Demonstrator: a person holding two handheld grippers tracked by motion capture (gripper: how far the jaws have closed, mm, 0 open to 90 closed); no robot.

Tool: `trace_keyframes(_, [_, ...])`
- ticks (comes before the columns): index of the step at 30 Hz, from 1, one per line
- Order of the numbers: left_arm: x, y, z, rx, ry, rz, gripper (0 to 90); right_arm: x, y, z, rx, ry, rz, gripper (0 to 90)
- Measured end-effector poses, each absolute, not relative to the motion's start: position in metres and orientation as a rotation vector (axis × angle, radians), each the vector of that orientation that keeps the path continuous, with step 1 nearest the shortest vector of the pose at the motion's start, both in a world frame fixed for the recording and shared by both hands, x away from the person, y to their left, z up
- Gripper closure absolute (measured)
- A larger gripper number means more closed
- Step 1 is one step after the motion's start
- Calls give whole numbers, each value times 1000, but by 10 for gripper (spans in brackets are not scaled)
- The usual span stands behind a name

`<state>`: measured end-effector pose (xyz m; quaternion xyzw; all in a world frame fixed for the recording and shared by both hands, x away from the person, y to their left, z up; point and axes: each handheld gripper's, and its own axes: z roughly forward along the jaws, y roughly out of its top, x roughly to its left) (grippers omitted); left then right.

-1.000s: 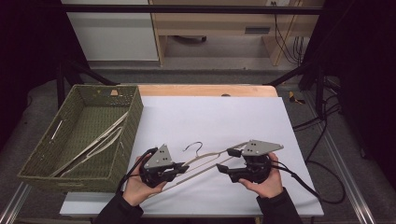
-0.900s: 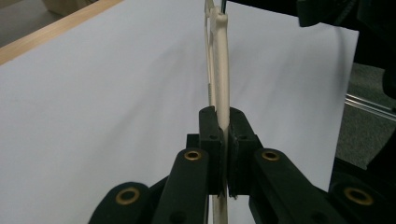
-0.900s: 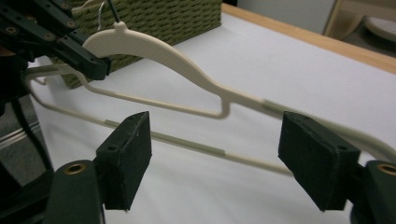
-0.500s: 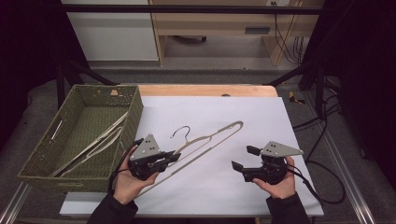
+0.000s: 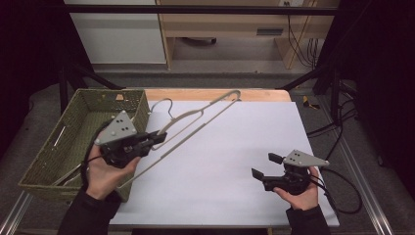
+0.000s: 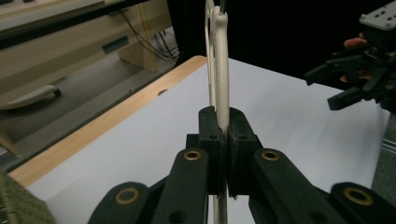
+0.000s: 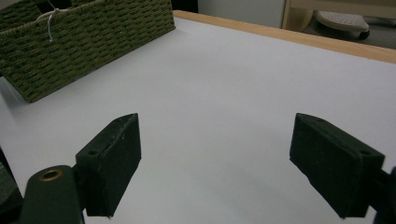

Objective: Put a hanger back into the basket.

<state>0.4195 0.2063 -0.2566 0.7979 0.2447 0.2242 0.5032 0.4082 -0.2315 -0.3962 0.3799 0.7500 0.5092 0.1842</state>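
Green woven basket [image 5: 73, 142] at the left, open-topped to take hangers. Left gripper [image 5: 155, 138] beside its near wall, fingers [image 6: 215, 135] clamped on the cream hanger [image 5: 195, 122], lifted clear of the bench [image 5: 235, 147]. Right gripper [image 5: 264, 166] low over the bench, fingers [image 7: 114, 154] wide, empty, having just been opening.

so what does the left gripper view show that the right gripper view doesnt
The left gripper view alone: the left claw shut on the bar of a cream clothes hanger, which runs up and away from it, and farther off the right claw in a hand. The right gripper view alone: the right claw's own wide-open pads with nothing between them, and the outside wall of the green woven basket. Both share: the white table top, its wooden far edge, and pale furniture beyond it.
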Motion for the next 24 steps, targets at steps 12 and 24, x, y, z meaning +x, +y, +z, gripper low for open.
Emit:
trace_keyframes(12, [444,257,-229,1934,654,647,865,406,-236,-394,1086,2092,1444,171])
trace_keyframes(24, [462,313,-226,1959,728,738,864,406,-237,-393,1076,2089,1450,171])
